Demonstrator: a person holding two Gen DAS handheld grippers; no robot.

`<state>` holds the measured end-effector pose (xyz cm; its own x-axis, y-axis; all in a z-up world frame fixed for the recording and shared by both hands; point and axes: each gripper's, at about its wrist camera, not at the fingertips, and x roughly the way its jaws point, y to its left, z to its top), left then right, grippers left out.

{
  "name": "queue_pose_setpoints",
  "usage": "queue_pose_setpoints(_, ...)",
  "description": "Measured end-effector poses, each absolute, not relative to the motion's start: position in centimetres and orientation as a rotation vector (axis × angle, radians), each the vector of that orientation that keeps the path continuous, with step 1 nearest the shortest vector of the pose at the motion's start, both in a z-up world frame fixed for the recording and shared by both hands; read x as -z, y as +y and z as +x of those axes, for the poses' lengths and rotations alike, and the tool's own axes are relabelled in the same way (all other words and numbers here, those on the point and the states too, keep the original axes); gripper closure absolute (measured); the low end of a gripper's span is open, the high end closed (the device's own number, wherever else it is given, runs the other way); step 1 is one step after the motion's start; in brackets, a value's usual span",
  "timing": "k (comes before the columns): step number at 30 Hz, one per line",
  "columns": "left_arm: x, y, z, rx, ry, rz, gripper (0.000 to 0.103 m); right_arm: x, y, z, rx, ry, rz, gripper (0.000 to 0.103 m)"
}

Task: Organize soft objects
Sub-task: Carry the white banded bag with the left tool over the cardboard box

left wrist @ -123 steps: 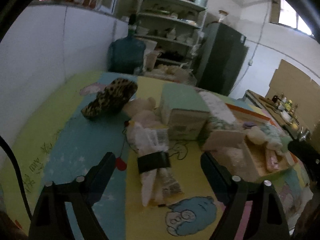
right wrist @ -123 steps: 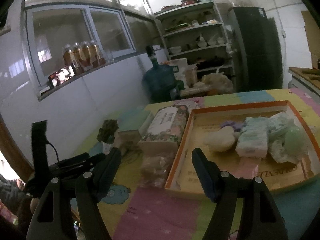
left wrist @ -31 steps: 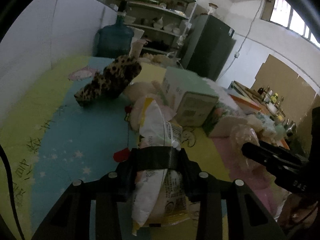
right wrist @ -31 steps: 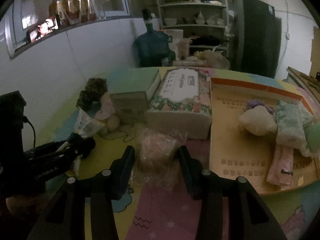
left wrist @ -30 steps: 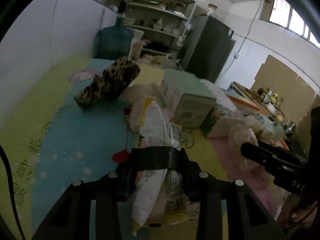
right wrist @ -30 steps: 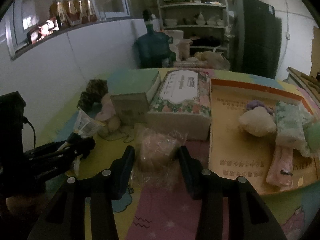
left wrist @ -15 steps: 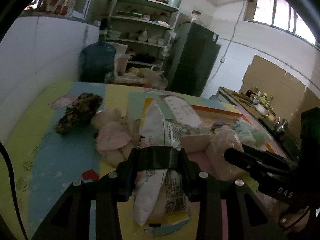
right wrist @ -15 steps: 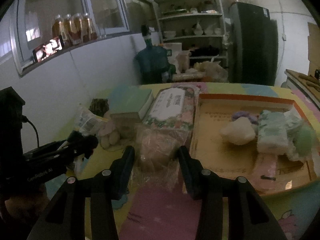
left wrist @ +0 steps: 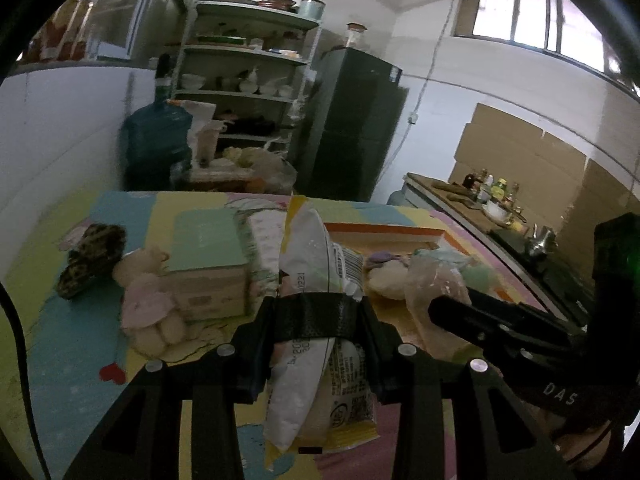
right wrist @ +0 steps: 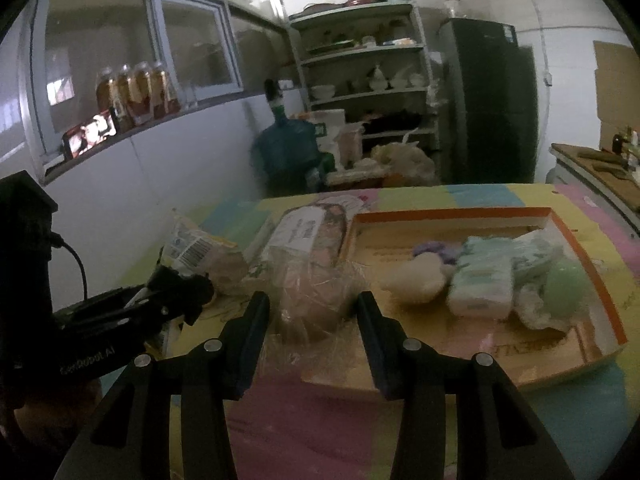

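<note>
Crinkled white-and-yellow plastic, one snack packet (left wrist: pixel 316 308), sits clamped in the left gripper (left wrist: pixel 316 318) above the mat; one clear plastic bag (right wrist: pixel 316 292) is pinched by the right gripper (right wrist: pixel 312 312), near one orange-rimmed tray (right wrist: pixel 452 213). Two boxes (left wrist: pixel 208 264) lie beyond.

Home kitchen, crockery shelves (left wrist: pixel 248 80), fridge (left wrist: pixel 352 120), water jug (left wrist: pixel 156 136)
</note>
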<state>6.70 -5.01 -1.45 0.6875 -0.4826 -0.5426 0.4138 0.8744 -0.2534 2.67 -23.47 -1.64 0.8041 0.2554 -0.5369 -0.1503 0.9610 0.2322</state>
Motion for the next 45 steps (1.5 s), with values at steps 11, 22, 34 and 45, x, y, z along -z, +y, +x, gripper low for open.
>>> queue_pose_setpoints(11, 0.4, -9.7, 7.1, 0.565, 0.62, -0.081, 0.064, 1.1, -27.8, 1.8, -0.16, 0.564, 0.219, 0.057)
queue_pose_setpoints(22, 0.7, -13.9, 7.9, 0.609, 0.643, -0.05, 0.064, 1.4, -31.9, 1.5, -0.102, 0.557, 0.256, 0.057)
queue_pose_setpoints(34, 2.1, -17.1, 8.3, 0.626, 0.686, -0.029, 0.064, 2.4, -35.4, 1.0, -0.061, 0.565, 0.291, 0.057)
queue_pose_setpoints(45, 3.2, -18.7, 8.8, 0.626, 0.722, -0.011, 0.064, 3.3, -37.0, 1.3, -0.053, 0.577, 0.32, 0.057)
